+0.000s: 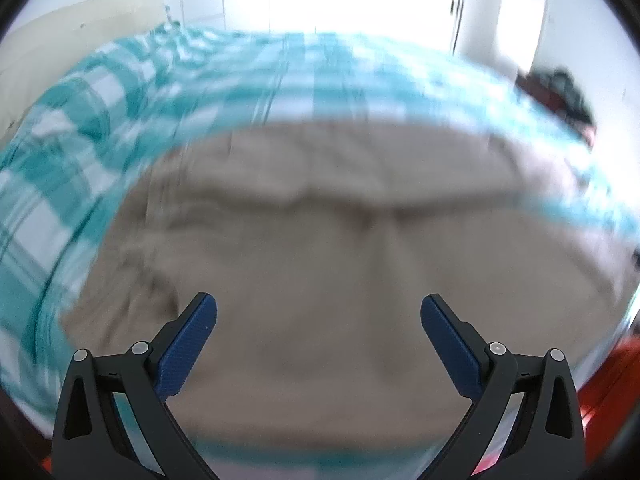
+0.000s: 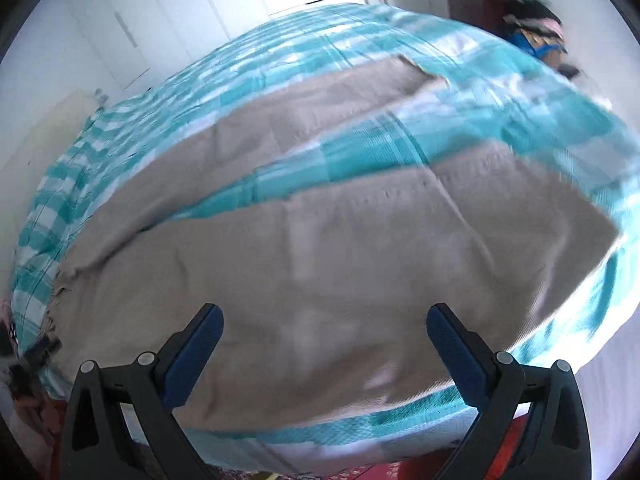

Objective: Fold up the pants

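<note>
One beige pants (image 2: 320,264) spread flat on bed (image 2: 360,148), two legs apart. Left gripper (image 1: 319,312), right gripper (image 2: 325,320): both spread wide, holding nothing, above pants.

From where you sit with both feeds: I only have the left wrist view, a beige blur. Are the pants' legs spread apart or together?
Observer: Apart. In the right wrist view the pants lie with teal checked bedspread showing between the two legs.
Operator: Is the right gripper holding cloth?
Observer: No. The right gripper is open, nothing between its fingers.
Operator: Anything beyond the bed?
Observer: A dark dresser with piled clothes.
</note>
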The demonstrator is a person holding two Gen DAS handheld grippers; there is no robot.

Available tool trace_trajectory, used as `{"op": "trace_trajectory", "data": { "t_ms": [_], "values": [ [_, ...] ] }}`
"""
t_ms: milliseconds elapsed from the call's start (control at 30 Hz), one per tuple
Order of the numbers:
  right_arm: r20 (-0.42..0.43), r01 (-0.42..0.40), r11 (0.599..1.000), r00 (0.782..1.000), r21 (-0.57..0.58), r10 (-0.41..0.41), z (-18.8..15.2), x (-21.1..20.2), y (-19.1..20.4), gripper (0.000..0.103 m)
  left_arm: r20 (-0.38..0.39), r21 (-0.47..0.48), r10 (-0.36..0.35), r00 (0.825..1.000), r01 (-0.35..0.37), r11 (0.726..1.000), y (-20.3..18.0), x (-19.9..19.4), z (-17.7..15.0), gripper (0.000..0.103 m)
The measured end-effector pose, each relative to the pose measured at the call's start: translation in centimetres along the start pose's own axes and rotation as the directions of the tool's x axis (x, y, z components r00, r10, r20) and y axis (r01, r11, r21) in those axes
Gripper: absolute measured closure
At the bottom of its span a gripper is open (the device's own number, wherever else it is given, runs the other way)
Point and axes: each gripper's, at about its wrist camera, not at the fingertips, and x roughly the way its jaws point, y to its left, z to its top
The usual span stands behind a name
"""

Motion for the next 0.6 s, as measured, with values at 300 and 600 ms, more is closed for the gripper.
{"op": "trace_trajectory", "data": {
  "t_ms": [300, 600],
  "values": [
    [0.058, -0.18, 0.95, 0.978, -0.256, 0.201, 13.0, 3.3, 11.8, 0.002, 0.065, 0.018, 0.017, 0.998, -0.019, 1.0, -6.1, 11.1, 10.5, 0.001],
    [-0.082, -0.26, 0.898, 0.966, -0.354, 0.247, 18.6, 18.7, 17.1, 0.003, -0.086, -0.023, -0.032, 0.996, 0.031, 0.999, -4.2, 19.2, 5.8, 0.001]
  ]
}}
